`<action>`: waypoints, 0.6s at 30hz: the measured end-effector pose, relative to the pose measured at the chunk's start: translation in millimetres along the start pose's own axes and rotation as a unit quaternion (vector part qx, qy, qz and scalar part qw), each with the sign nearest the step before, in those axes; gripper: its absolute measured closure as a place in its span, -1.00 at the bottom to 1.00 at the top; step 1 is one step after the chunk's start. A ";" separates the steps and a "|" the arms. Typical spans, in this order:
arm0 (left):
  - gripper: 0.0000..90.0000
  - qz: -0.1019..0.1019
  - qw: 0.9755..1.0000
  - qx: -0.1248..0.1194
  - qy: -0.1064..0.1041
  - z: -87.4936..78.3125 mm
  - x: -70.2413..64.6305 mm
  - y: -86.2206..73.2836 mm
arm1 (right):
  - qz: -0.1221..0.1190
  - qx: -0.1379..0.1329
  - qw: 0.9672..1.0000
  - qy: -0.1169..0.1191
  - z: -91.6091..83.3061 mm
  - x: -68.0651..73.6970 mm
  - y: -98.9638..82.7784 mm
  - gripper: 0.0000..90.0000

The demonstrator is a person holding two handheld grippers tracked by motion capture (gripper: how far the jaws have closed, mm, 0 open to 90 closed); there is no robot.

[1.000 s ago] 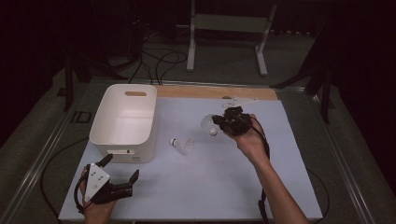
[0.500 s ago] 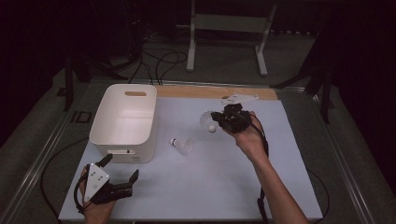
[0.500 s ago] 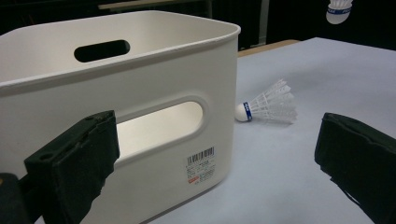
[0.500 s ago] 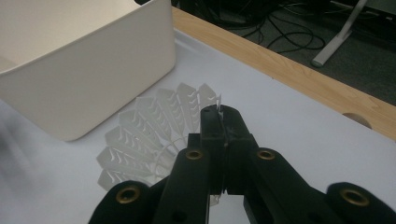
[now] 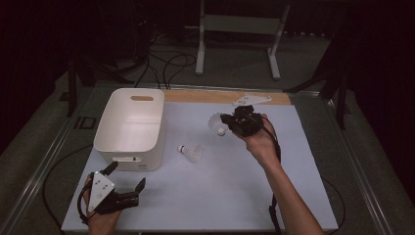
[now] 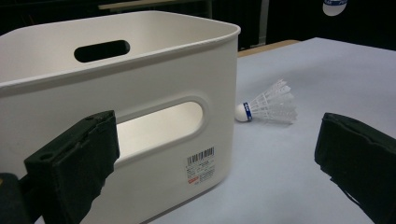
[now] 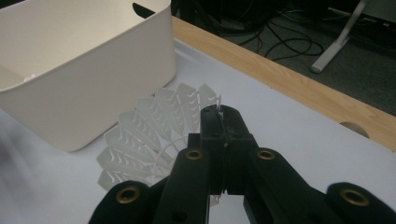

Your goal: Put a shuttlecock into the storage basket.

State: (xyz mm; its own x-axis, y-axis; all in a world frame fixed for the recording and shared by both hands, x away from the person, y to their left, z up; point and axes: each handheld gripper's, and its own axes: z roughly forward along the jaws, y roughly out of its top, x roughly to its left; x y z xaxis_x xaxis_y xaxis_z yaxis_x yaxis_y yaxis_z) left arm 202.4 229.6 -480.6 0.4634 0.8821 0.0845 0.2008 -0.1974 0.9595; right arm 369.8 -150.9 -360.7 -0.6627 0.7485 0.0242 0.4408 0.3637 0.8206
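My right gripper (image 5: 226, 119) hangs above the middle of the white mat, shut on the feather rim of a white shuttlecock (image 5: 216, 124). In the right gripper view the jaws (image 7: 223, 116) are pinched together on the skirt edge of that shuttlecock (image 7: 149, 135). A second shuttlecock (image 5: 192, 152) with a blue band lies on its side on the mat, just right of the white bin (image 5: 129, 152). At the mat's front left corner my left gripper (image 5: 127, 175) rests open and empty. The left gripper view (image 6: 217, 140) looks at the bin's near wall (image 6: 140, 79) and the lying shuttlecock (image 6: 268, 106).
The white mat (image 5: 235, 196) covers most of the table, with a wooden strip (image 5: 205, 96) along its far edge. A grey plate (image 5: 252, 100) lies at that strip. Beyond the table are cables and a metal stand (image 5: 235, 29) on the floor.
My right gripper has drifted slightly farther up the view with the shuttlecock still in it. The left gripper and the lying shuttlecock have not moved.
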 end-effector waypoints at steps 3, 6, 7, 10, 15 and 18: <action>-0.99 0.000 1.000 0.000 0.000 0.0 0.0 0.0 | 0.002 -0.003 1.000 0.000 0.1 0.2 2.0 0.99; -0.99 -0.001 1.000 0.000 -0.001 -0.1 0.2 0.0 | 0.002 -0.006 1.000 0.002 0.2 0.4 3.7 0.99; -0.99 0.000 1.000 0.000 0.000 -0.1 0.2 0.0 | 0.003 -0.005 1.000 0.001 0.0 0.8 4.4 0.99; -0.99 0.000 1.000 0.001 0.000 0.1 -0.1 0.0 | 0.002 -0.007 1.000 0.002 -0.5 0.8 6.1 0.99; -0.99 0.000 1.000 0.000 0.000 -0.2 0.3 0.0 | 0.007 -0.011 1.000 0.004 -0.7 -0.2 8.4 0.99; -0.99 -0.002 1.000 0.000 0.000 -0.3 0.6 0.0 | 0.008 -0.014 1.000 0.003 -0.5 -0.5 9.6 0.99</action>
State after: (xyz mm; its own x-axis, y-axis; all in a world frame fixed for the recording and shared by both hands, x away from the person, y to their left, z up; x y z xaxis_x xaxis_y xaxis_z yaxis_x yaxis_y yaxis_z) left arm 202.4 230.3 -480.5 0.4622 0.8830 0.0817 0.2016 -0.1944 0.9600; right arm 374.0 -148.1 -352.6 -0.6603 0.7499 0.0405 0.4343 0.3373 0.8353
